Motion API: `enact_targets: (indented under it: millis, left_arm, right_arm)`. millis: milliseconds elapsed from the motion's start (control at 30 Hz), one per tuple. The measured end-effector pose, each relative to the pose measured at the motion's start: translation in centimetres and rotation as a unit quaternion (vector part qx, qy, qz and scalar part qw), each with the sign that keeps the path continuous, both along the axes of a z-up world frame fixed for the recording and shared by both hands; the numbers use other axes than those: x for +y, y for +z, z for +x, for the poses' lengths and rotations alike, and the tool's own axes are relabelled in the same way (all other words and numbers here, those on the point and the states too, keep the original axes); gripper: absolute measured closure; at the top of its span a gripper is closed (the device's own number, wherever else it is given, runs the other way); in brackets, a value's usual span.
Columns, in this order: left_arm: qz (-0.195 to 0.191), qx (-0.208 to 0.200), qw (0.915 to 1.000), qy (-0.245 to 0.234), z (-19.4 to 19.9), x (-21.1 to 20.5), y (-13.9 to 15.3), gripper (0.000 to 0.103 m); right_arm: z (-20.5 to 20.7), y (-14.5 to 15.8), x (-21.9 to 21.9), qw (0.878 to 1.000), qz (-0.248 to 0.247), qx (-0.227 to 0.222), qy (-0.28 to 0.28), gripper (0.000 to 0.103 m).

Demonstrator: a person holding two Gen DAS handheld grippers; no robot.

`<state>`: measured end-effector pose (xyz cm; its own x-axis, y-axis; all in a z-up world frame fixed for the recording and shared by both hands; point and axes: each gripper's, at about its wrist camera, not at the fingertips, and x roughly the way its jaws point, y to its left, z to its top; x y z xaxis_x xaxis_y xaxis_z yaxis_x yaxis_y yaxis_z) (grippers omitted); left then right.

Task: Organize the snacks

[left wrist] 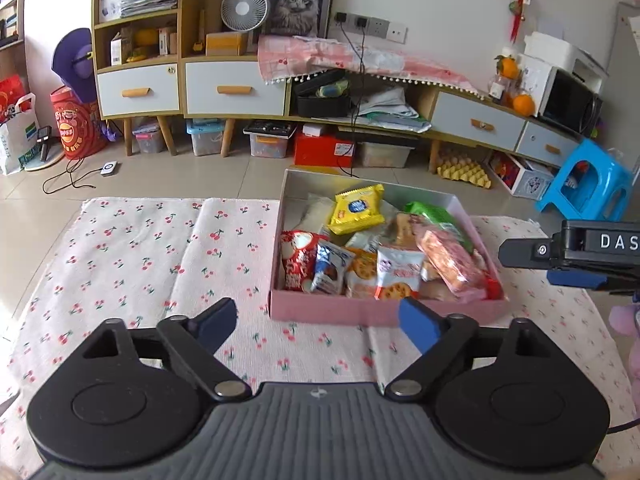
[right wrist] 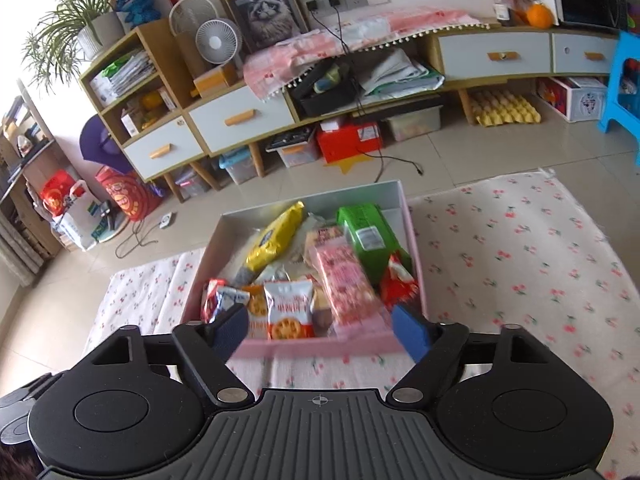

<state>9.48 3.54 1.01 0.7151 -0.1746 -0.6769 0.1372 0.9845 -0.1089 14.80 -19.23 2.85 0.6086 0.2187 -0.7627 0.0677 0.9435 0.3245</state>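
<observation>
Nearest to me is the cherry-print cloth (left wrist: 152,248) spread over the floor, and on it, just past my fingertips, sits the pink box (left wrist: 360,312) with its pale inner walls. My left gripper (left wrist: 318,322) hangs over the cloth at the box's near left corner, jaws spread wide with nothing between them but cloth and the box's front wall. My right gripper (right wrist: 320,330) hovers over the box's near edge, jaws likewise wide apart and holding nothing; its blue pads frame the front row of packets without touching them. From the left view the right gripper juts in from the right edge, beside the box. The snacks are all inside the box: a red packet (left wrist: 298,260) and a white cracker packet (right wrist: 289,310) at the front, a pink wrapped bar (right wrist: 346,284) lying lengthwise, a green packet (right wrist: 366,236) behind it, and a yellow packet (left wrist: 356,210) toward the back. Beyond the cloth is bare tiled floor with a trailing cable (right wrist: 384,164), then a blue stool (left wrist: 588,180) at the right, and farthest off the long wooden cabinet (left wrist: 236,88) against the wall, carrying a small fan (left wrist: 244,8) and a framed cat picture (left wrist: 298,4).
</observation>
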Motion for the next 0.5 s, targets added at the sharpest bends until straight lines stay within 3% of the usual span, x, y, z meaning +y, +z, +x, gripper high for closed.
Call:
enact_targets:
  millis: [200,333,500]
  left_arm:
    - [0.006,0.024,0.9997,0.005,-2.3,-0.1,0.5,0.001]
    - [0.018,0.038,0.9990,0.013,-3.9,-0.2,0.8,0.001]
    - [0.045,0.035,0.9982,0.020,-5.4,-0.7,0.8,0.001]
  right_arm:
    - [-2.7,2.3,0.6,0.999,-0.027,0.012,0.013,0.014]
    - [-4.2,2.7,0.8,0.998,-0.056,0.033,0.010,0.014]
    - [-6.4,1.9,0.6,0.997,-0.045,0.058,0.014,0.014]
